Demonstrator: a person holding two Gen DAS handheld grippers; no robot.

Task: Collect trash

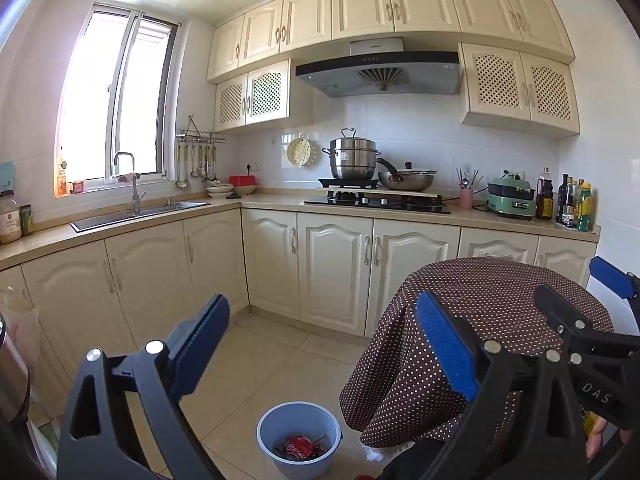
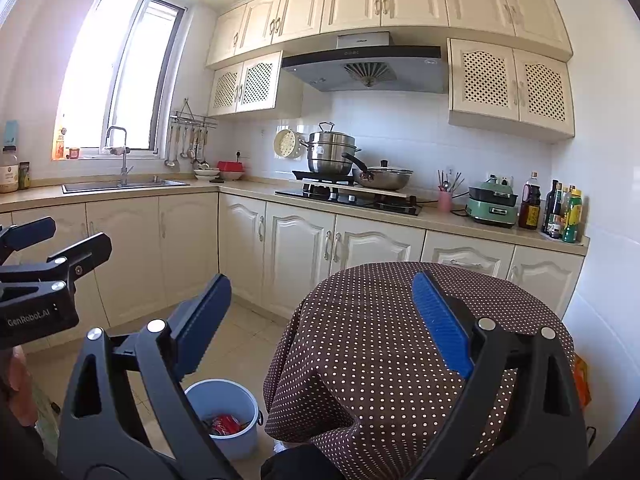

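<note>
A light blue bin (image 1: 299,436) stands on the tiled floor beside the round table, with red crumpled wrappers (image 1: 298,448) inside. It also shows in the right wrist view (image 2: 224,416) with the red trash (image 2: 225,424) in it. My left gripper (image 1: 320,332) is open and empty, held high above the bin. My right gripper (image 2: 320,312) is open and empty, above the table's left edge. The right gripper also shows at the right of the left wrist view (image 1: 580,292); the left gripper shows at the left of the right wrist view (image 2: 60,240).
A round table with a brown dotted cloth (image 1: 480,320) stands right of the bin. Cream cabinets, a sink (image 1: 136,212), a stove with pots (image 1: 376,196) and bottles (image 1: 576,208) line the counter. A white bag (image 1: 20,320) hangs at the left.
</note>
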